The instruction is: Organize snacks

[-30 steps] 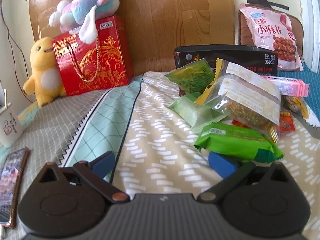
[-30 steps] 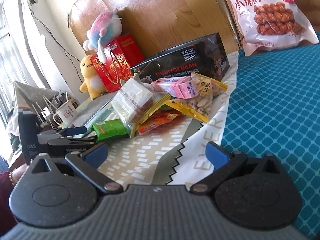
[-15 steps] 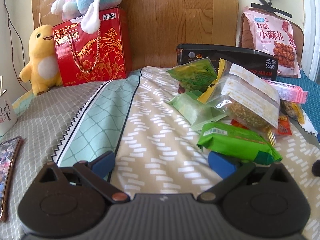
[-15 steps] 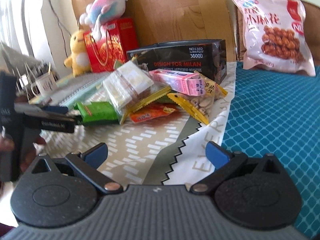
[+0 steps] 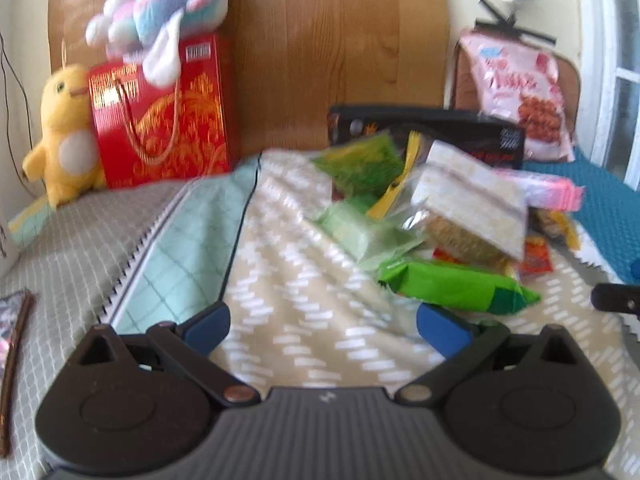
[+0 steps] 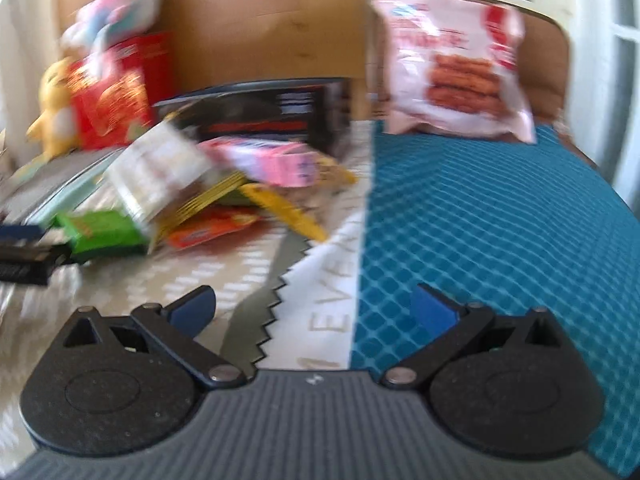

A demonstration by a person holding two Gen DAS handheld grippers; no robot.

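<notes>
A pile of snack packets lies on the patterned bedspread in front of a black box (image 5: 432,124). Nearest me is a bright green packet (image 5: 452,286), with a clear bag of biscuits (image 5: 472,204) above it and a pink carton (image 5: 552,190) behind. My left gripper (image 5: 322,326) is open just short of the green packet, nothing between its fingers. In the right wrist view the same green packet (image 6: 104,230), pink carton (image 6: 276,160) and an orange sachet (image 6: 208,230) lie left of centre. My right gripper (image 6: 314,308) is open over the cloth edge, holding nothing. Both views are blurred.
A red gift box (image 5: 160,116) with a plush toy (image 5: 168,12) on top and a yellow plush duck (image 5: 64,136) stand at the back left against a wooden headboard. A large pink snack bag (image 6: 452,68) leans at the back right above the teal quilt (image 6: 500,220). A phone (image 5: 16,336) lies at the left edge.
Both grippers have swung to the right, so the snack pile sits further left in the right wrist view. Motion blur has set in. Both stay open.
</notes>
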